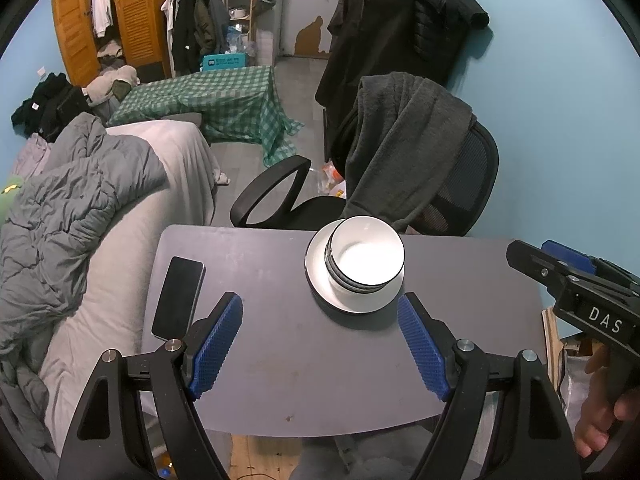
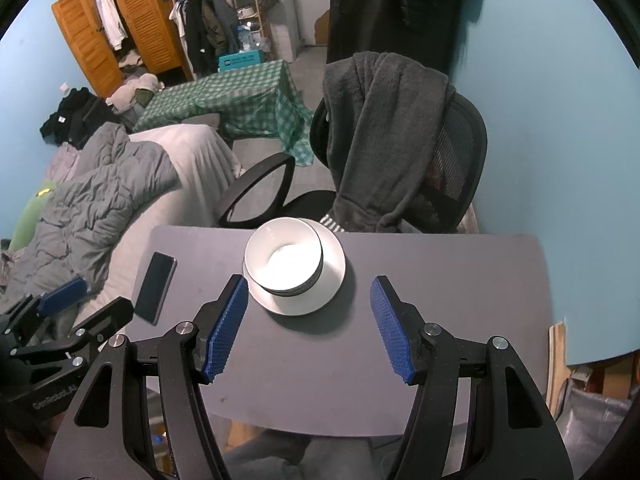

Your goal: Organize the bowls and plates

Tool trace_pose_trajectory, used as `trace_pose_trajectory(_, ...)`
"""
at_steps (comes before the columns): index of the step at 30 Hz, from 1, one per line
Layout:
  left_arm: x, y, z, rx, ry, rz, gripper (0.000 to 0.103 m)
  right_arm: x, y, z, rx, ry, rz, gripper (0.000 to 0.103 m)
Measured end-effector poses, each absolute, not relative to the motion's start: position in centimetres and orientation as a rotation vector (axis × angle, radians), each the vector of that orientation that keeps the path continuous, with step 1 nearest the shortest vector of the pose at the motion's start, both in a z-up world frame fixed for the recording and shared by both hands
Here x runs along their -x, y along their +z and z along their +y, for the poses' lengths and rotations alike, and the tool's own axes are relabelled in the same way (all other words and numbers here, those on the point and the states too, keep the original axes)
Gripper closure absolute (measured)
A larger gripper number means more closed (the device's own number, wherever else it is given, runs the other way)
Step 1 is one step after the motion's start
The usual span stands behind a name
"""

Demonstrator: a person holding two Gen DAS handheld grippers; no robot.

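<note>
Sitting near the far edge of the grey worktop: a stack of white ceramic bowls with dark rims, nested upright on a white round plate, off-centre toward the plate's left side in the right wrist view. No long axis to speak of, both being round; looking already stacked, so probably little left to arrange.

Lying ahead of both pairs of fingers and apart from them. Falling ahead and slightly right of centre for the left gripper, with the plate's near rim just beyond its right blue pad. Falling ahead and slightly left of centre for the right gripper, its left pad close to the plate's near-left rim. Appearing about equally near to both; hard to say which is closer.

Spreading wide and holding nothing, both pairs of fingers, angled downward over the worktop.

Lying flat toward the left edge, well apart from the plate: a black smartphone. Standing behind the worktop: a black mesh office chair draped with a grey fleece.
</note>
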State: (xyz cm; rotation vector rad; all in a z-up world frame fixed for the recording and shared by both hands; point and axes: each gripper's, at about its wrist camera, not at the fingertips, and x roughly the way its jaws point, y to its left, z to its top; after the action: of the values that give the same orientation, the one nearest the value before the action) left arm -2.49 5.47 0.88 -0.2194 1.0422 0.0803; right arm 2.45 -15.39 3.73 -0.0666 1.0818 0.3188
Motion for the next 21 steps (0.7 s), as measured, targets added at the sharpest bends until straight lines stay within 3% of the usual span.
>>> trace_pose_trajectory(21,2.6,1.3,7.5,0.215,0.079,1.057,0.022,-2.6,3.8,-13.7,0.063,0.328,1.076,0.04)
